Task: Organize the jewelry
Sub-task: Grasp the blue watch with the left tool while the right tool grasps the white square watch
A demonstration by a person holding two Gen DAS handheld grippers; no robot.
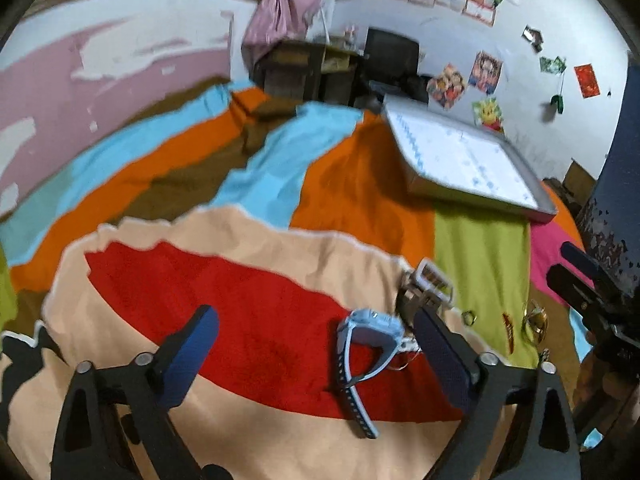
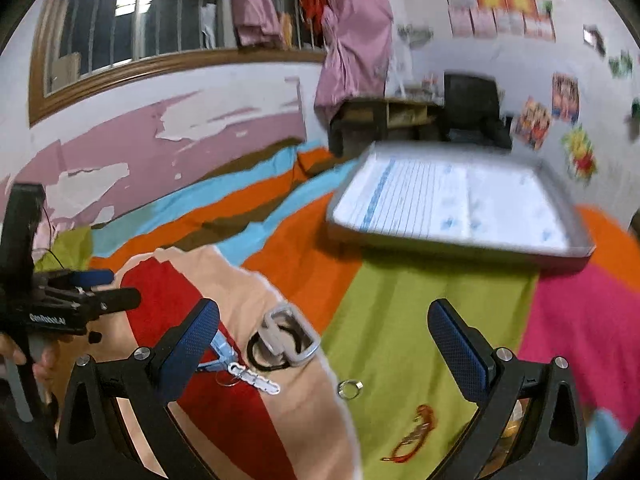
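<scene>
In the left wrist view my left gripper (image 1: 316,352) is open just above the bedspread. A light blue watch (image 1: 368,332) lies between its fingers, close to the right one, untouched. A grey watch (image 1: 430,284) lies just beyond that finger. My right gripper (image 2: 326,350) is open too, low over the cloth. The grey watch (image 2: 288,336), a black band (image 2: 260,356) and a silver chain (image 2: 256,378) lie near its left finger. A small silver ring (image 2: 351,388) and a red-gold ornament (image 2: 416,436) rest between its fingers. The grey tray (image 2: 452,200) with a lined paper sits farther back.
Everything lies on a bed with a bright patchwork cover (image 1: 360,184). The left gripper (image 2: 116,288), held by a hand (image 2: 12,352), is at the right view's left edge. A gold piece (image 1: 534,320) lies by the ornament (image 1: 509,330). A wall, desk and chair stand behind.
</scene>
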